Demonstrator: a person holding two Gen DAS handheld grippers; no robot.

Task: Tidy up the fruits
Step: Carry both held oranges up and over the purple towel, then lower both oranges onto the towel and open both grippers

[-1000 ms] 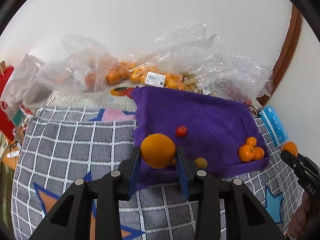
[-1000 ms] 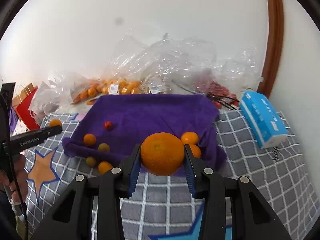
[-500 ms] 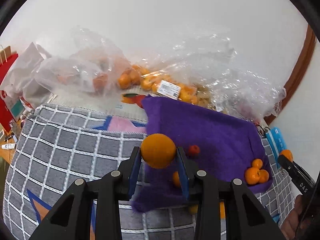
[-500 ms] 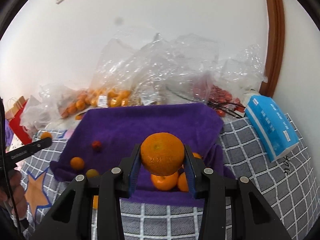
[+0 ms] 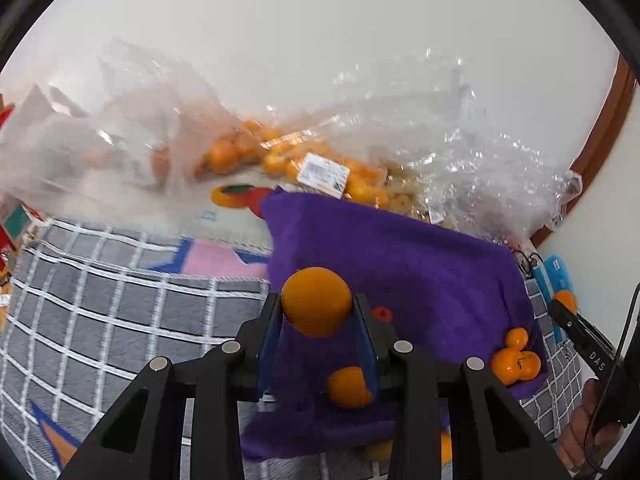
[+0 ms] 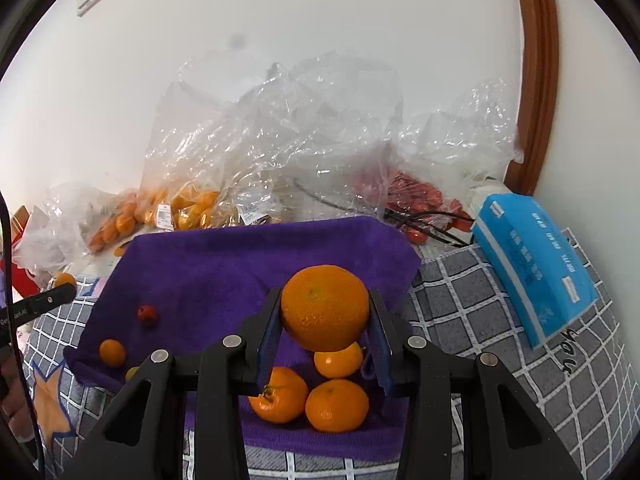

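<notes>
The left gripper (image 5: 316,332) has its jaws closed on a small orange (image 5: 316,301), clamped between the blue pads and held above the near left part of the purple towel (image 5: 420,272). Another small orange (image 5: 347,387) lies on the towel just below it, with a little red fruit (image 5: 382,313) close by to the right. The right gripper (image 6: 325,344) likewise has its jaws closed on a larger orange (image 6: 325,307), gripped at its sides and held over the near right part of the same towel. Directly beneath it three oranges (image 6: 316,396) sit bunched together on the towel, touching one another. The towel is spread on a grey checked cloth (image 6: 480,320). Behind it lie crumpled clear plastic bags (image 6: 288,140), some with oranges inside. A blue tissue pack (image 6: 532,276) rests on the cloth to the right of the towel.
</notes>
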